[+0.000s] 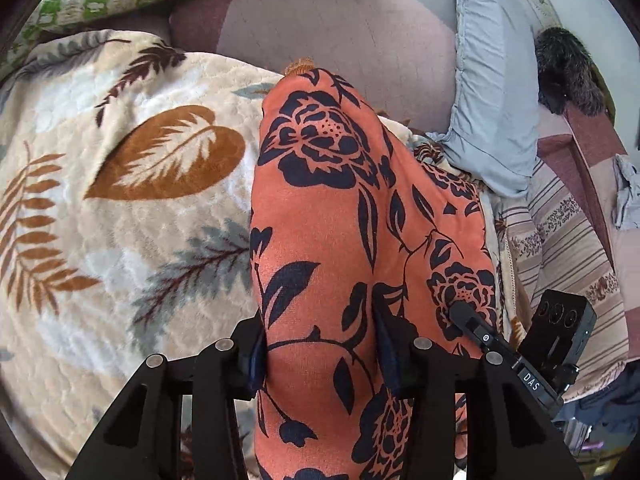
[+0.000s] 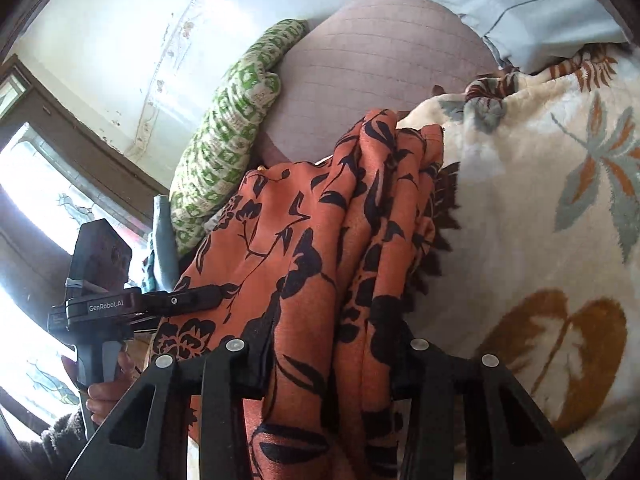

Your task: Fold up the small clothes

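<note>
Orange floral cloth pinched in left tool and right tool alike, both clamped on bunched fabric, draped over the leaf blanket, likely for squaring a fold.

Orange floral garment between right tongs — bunched, over leaf-print blanket

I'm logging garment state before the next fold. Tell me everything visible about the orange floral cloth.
The orange floral cloth is a soft, thin-looking fabric printed with dark navy roses and leaves. It is bunched into long folds, not flat, and lies over the cream leaf-patterned blanket. The left gripper and the right gripper each have fabric between their fingers; its full shape cannot be told.
</note>
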The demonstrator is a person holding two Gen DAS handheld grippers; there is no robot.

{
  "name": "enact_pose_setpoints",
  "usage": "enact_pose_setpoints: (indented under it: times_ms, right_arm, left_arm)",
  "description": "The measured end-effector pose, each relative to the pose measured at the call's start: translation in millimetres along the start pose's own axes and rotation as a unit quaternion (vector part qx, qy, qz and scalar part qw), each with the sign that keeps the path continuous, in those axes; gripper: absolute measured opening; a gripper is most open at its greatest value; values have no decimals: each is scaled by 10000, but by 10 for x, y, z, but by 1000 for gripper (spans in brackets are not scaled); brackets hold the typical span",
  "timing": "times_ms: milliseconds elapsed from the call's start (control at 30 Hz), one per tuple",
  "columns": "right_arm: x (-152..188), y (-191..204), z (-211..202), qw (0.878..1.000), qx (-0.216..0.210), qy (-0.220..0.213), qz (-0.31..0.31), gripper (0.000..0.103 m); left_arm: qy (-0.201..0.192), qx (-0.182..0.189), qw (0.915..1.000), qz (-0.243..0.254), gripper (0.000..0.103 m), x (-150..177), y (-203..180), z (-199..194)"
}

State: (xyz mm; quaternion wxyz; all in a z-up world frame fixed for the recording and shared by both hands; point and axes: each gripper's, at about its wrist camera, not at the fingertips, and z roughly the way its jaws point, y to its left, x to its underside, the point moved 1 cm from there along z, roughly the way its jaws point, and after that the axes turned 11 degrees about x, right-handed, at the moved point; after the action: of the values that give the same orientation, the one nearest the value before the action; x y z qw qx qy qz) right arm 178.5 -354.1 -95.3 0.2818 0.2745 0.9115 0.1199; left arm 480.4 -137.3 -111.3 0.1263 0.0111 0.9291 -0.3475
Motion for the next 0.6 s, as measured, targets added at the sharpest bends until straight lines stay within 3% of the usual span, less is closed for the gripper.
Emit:
enact_pose_setpoints:
  times_ms: [167,367,433,500,600]
  right_arm:
    - [457,491,-69,9998,-118,86,-121,42]
    - [1093,691,308,9960,515,650,-341,44]
    - [1241,637,401,9937,801,716,-333,59]
    - [1286,536,357,9946,803,635,-148,64]
    - [1263,479,241,9938,903,647,-76,67]
  left_arm:
    - [-223,-144,9996,-6,45,470,160,-498]
    - [164,-594,9977,-295,47,1119,649,-517]
    - [218,-736,9960,-452,57,1263,833,-473]
    - [68,-628,9965,-551,69,1292,912,-472]
    - [94,-549,9965,-630,69,1260,913,-481]
